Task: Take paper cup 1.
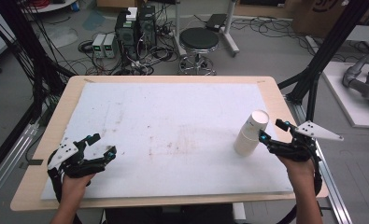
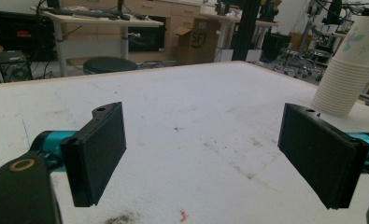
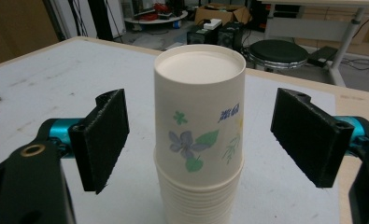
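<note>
We find the stack of paper cups (image 1: 250, 134) standing upside down on the white counter (image 1: 173, 135), toward its right side, leaning slightly. Our right tongs (image 1: 272, 131) stand apart on either side of the topmost cup (image 3: 199, 112), pads clear of its wall. Our left tongs (image 1: 97, 144), likewise apart and empty, rest low near the front left corner, well away from the stack.

Risks, in our judgement: the cups are nested and light, so a grip may lift several at once or drag the stack over; an off-centre closure could crush the thin wall or tip the lean further.

The stack sits near the counter's right edge, leaving little margin there. The broad middle and left lie open for setting a cup down.
</note>
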